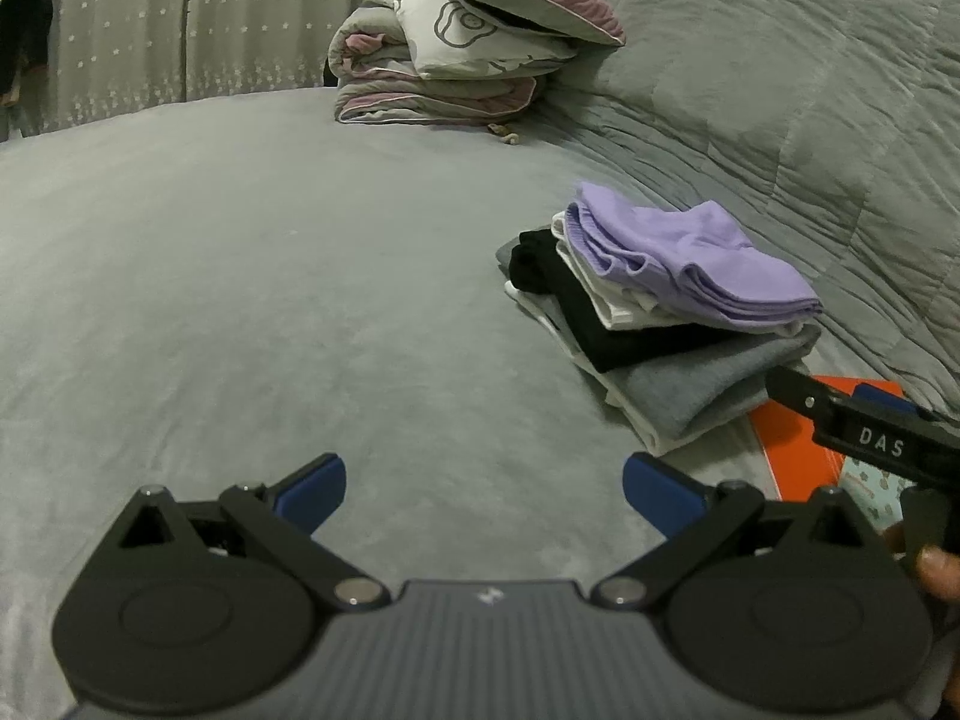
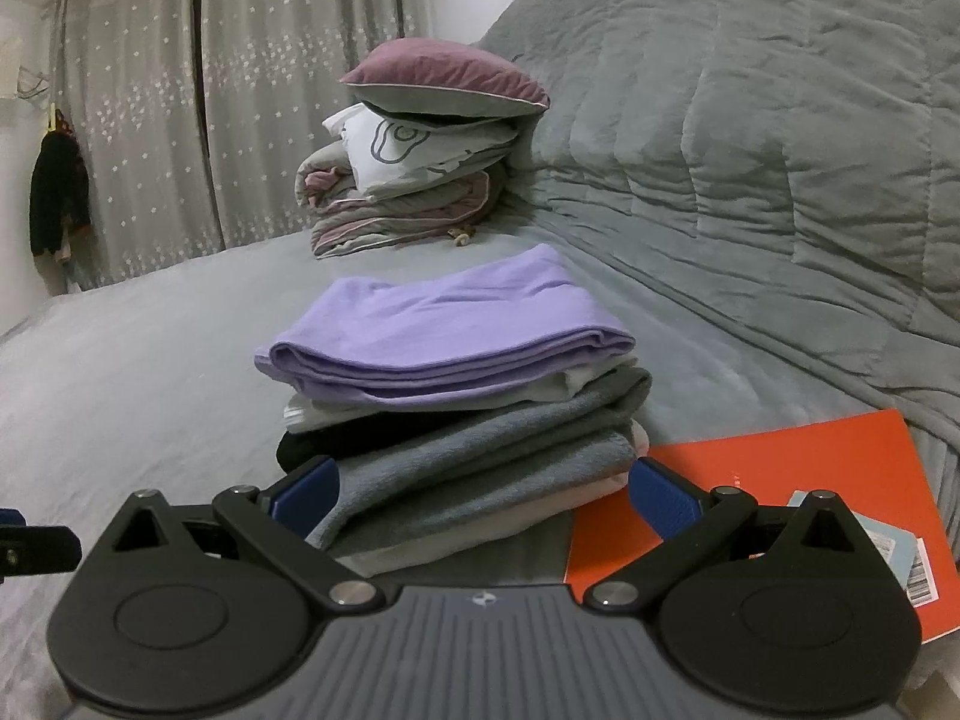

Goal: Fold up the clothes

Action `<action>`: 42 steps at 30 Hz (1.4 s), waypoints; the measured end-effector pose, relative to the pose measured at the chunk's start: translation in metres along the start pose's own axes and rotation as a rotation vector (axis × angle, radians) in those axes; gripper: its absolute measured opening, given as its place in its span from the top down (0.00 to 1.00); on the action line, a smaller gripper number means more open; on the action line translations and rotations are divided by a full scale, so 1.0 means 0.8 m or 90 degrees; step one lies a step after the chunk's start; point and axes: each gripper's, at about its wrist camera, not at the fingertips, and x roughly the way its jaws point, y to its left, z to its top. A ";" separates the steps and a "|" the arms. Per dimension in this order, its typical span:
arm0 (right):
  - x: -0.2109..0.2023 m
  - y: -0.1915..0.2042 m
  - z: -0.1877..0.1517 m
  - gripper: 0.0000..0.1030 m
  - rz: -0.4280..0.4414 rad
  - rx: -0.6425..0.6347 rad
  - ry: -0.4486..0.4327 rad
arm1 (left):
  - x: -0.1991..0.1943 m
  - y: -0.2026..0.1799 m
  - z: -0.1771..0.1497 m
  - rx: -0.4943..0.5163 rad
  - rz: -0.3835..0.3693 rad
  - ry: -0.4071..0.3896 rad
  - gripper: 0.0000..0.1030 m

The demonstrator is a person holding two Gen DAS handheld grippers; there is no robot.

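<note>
A folded stack of clothes [image 2: 456, 396], lilac on top, is sitting on the grey bed [image 1: 270, 300] just ahead of the wide-open, empty right gripper [image 2: 483, 495], while the left gripper [image 1: 485, 495] is hovering wide and empty over bare bedding.

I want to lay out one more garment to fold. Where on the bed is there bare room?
The wide bare patch of the bed lies left of the folded clothes stack and before the bedding pile. The right side is crowded: stack, orange book and the bunched quilt.
</note>
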 end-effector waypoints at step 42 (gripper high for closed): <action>-0.002 0.003 -0.003 0.00 -0.005 -0.008 0.005 | 0.010 -0.001 -0.001 0.014 0.014 0.017 0.00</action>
